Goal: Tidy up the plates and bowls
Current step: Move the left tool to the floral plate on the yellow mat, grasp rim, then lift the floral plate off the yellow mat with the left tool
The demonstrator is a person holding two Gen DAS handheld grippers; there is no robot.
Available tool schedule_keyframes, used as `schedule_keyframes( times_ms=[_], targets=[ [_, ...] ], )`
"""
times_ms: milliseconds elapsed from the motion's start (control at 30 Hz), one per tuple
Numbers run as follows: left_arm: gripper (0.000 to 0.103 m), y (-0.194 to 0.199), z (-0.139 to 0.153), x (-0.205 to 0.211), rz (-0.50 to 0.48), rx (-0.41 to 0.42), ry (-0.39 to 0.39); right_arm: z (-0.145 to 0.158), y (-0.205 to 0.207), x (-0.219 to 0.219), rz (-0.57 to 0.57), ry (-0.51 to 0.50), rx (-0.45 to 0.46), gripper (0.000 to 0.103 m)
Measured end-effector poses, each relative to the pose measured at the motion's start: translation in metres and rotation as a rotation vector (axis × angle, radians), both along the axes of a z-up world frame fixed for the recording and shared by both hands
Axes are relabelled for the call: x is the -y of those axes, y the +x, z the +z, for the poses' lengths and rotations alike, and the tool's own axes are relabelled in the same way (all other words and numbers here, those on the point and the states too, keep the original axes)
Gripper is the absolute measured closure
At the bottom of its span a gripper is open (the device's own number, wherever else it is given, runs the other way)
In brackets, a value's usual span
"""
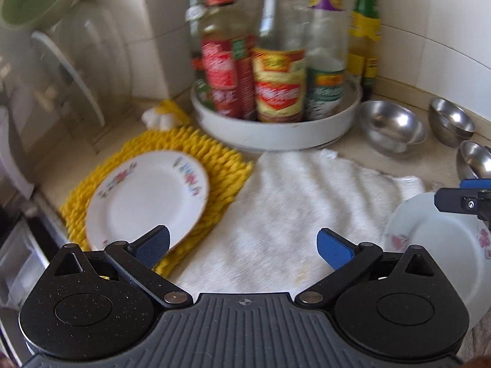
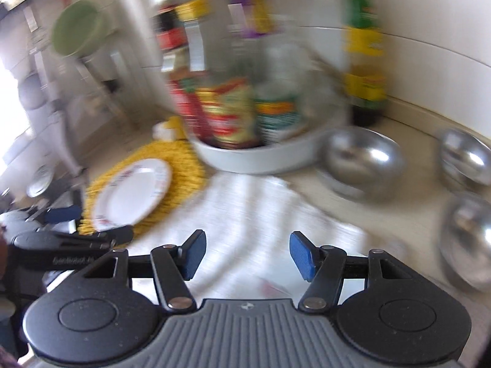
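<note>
Left tool [image 1: 242, 250] wide, empty; floral plate [image 1: 147, 199] flat.

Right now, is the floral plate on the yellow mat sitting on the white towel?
No, the floral plate rests on the yellow woven mat, beside the white towel.

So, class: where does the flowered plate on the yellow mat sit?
In the left wrist view, the flowered plate lies left of centre on the yellow mat, beside the white towel.
</note>
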State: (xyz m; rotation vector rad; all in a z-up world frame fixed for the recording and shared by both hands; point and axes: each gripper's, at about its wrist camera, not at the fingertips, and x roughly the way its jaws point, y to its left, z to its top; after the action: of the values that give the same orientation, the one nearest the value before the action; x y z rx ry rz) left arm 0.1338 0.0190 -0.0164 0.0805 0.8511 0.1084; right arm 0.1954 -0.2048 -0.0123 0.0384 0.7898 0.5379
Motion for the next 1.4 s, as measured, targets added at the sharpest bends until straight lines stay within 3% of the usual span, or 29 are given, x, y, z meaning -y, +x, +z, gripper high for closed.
schedule_keyframes(
  times_ms=[100,233,267,400,567,700,833,933,1100,1233,1400],
  targets=[
    [0.0,-0.004,0.005,-0.041,0.089,0.044,-0.019,0.0,0.009,-0.041,0.07,-0.017,0.002,0.041],
    [0.0,0.002,0.003,-0.104,0.156,0.031,-0.203,-0.002,0.02,-0.081,0.136,-0.019,-0.005,0.041],
    [0.002,0.003,0.001,-0.116,0.181,0.025,-0.216,-0.003,0.023,-0.091,0.146,-0.021,-0.01,0.041],
    [0.003,0.01,0.002,-0.155,0.238,0.04,-0.153,-0.013,0.037,-0.119,0.167,-0.028,-0.041,0.041],
    [0.003,0.031,-0.004,-0.179,0.168,0.053,-0.137,-0.025,0.053,-0.138,0.169,-0.02,-0.079,0.041],
    [0.002,0.048,-0.022,-0.2,0.156,0.025,-0.202,-0.033,0.064,-0.146,0.157,-0.019,-0.106,0.041],
    [0.001,0.057,-0.029,-0.217,0.111,0.039,-0.328,-0.04,0.075,-0.154,0.148,-0.019,-0.131,0.041],
    [0.001,0.066,-0.035,-0.219,0.089,0.01,-0.313,-0.044,0.079,-0.158,0.16,-0.012,-0.137,0.041],
    [0.007,0.073,-0.046,-0.223,0.038,-0.032,-0.383,-0.051,0.083,-0.165,0.19,-0.007,-0.165,0.041],
    [0.006,0.076,-0.047,-0.221,0.001,-0.039,-0.387,-0.059,0.09,-0.169,0.208,0.041,-0.201,0.041],
    [0.006,0.076,-0.047,-0.234,-0.018,-0.031,-0.481,-0.064,0.097,-0.169,0.208,0.082,-0.228,0.039]
  ],
)
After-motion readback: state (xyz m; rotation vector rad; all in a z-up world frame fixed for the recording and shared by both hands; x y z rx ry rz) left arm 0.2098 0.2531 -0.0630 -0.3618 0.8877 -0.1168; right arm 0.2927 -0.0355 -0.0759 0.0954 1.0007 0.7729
